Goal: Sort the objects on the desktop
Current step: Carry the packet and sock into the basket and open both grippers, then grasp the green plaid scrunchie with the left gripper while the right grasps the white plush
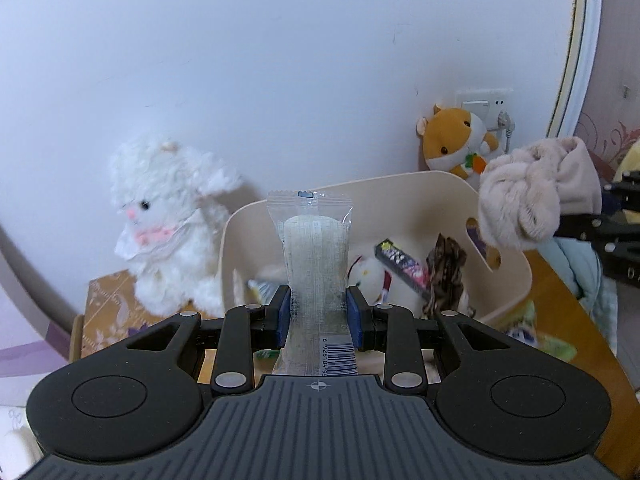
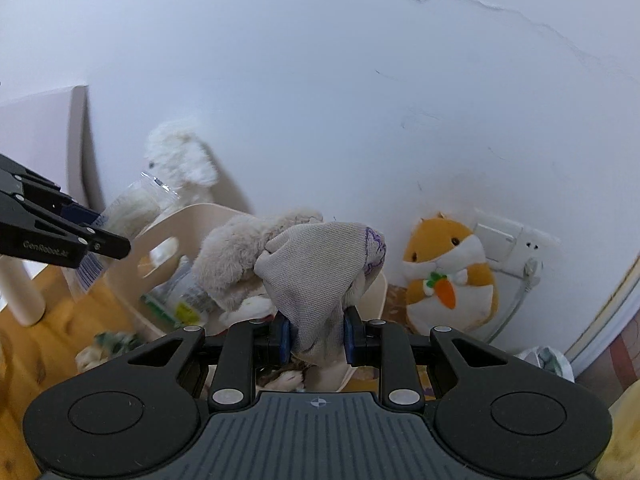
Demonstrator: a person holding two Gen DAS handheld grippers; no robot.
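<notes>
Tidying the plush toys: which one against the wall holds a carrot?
The orange hamster, by the wall socket. The white fluffy toy left of the bin has only pink trim.

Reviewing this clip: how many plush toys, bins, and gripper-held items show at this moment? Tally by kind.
Plush toys against the wall: 2 (white plush, orange hamster plush)
Storage bins: 1 (cream bin)
Gripper-held items: 2 (clear snack packet in the left gripper, fuzzy sock in the right gripper)
Total: 5
</notes>
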